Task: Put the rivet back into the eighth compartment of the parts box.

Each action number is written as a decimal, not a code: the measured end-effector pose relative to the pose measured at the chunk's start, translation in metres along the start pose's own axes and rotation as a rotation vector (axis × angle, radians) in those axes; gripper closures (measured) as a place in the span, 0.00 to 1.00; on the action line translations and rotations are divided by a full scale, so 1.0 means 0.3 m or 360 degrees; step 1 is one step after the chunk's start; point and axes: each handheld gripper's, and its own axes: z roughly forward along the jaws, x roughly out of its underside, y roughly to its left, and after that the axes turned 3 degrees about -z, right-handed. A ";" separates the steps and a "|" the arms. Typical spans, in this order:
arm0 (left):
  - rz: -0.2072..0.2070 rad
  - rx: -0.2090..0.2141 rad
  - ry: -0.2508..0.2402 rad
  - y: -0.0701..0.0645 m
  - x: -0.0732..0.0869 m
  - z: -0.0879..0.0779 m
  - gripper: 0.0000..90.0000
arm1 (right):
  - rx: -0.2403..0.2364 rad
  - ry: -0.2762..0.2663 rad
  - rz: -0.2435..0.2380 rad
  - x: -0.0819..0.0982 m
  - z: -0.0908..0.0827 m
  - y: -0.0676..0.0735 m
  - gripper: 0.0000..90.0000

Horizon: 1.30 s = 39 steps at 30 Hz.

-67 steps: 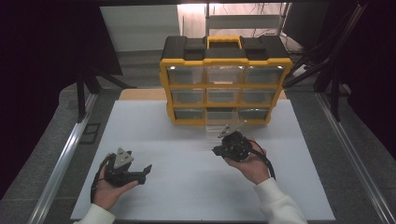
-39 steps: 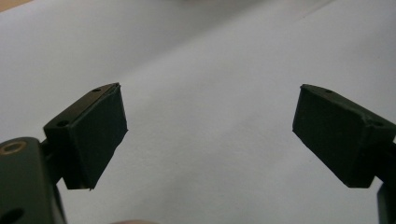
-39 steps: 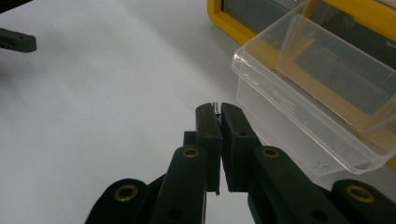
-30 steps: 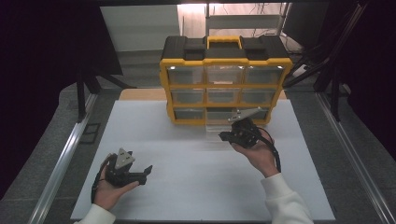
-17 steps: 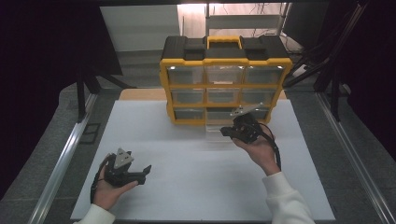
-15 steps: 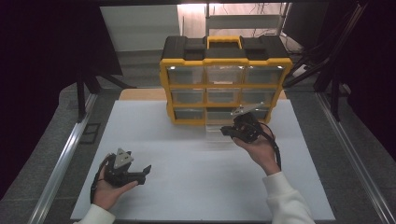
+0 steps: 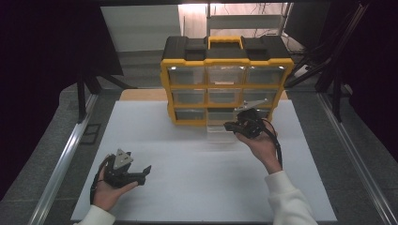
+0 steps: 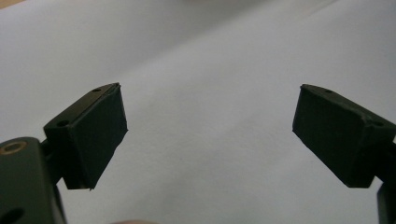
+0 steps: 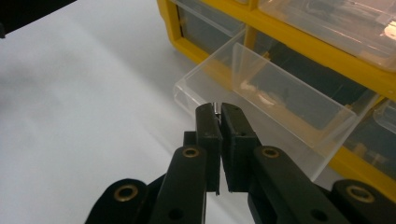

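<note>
My right gripper (image 9: 219,108) is pinched on the front lip of the clear drawer (image 9: 261,100), which juts half out of the bottom row of the yellow organizer (image 7: 227,82) just ahead. I judge 1 step in hand: sliding it. Next, a straight, level pull. My left gripper (image 7: 141,172) rests spread, well apart.

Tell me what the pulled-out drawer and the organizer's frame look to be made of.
Drawer: likely clear, glossy plastic; you see through its walls and the edges catch light. The right gripper pinches its front lip.
Organizer frame: apparently moulded yellow plastic, smooth with a slight sheen, with a black top that looks similar.
</note>
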 end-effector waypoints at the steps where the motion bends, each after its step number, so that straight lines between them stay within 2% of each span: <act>1: 0.0000 -0.0001 0.0000 0.001 0.000 0.000 0.12 | 0.0007 0.0001 0.0008 0.000 0.008 -0.007 0.95; 23: -0.0003 0.0005 0.0013 0.006 0.004 0.007 0.12 | 0.0142 -0.0010 0.0065 0.000 0.074 -0.079 0.95; 31: -0.0006 0.0005 0.0014 0.008 0.005 0.007 0.12 | 0.0153 -0.0013 0.0089 0.003 0.087 -0.092 0.95; 32: -0.0005 0.0005 0.0015 0.008 0.006 0.008 0.12 | 0.0163 -0.0022 0.0092 0.005 0.090 -0.094 0.92; 33: -0.0005 0.0005 0.0014 0.008 0.006 0.008 0.12 | 0.0162 -0.0032 0.0084 0.005 0.091 -0.094 0.84; 34: -0.0005 0.0005 0.0014 0.008 0.006 0.008 0.12 | 0.0162 -0.0032 0.0084 0.005 0.091 -0.094 0.84; 35: -0.0005 0.0006 0.0013 0.007 0.005 0.007 0.12 | 0.0175 -0.0065 0.0080 0.004 0.090 -0.089 0.62; 36: -0.0005 0.0006 0.0013 0.007 0.005 0.007 0.12 | 0.0175 -0.0065 0.0080 0.004 0.090 -0.089 0.62; 37: -0.0006 0.0005 0.0012 0.008 0.005 0.007 0.12 | 0.0189 -0.0094 0.0080 0.002 0.079 -0.078 0.52; 38: -0.0006 0.0005 0.0012 0.008 0.005 0.007 0.12 | 0.0189 -0.0094 0.0080 0.002 0.079 -0.078 0.52; 39: -0.0006 0.0005 0.0013 0.009 0.005 0.007 0.12 | 0.0179 -0.0109 0.0087 0.001 0.072 -0.071 0.47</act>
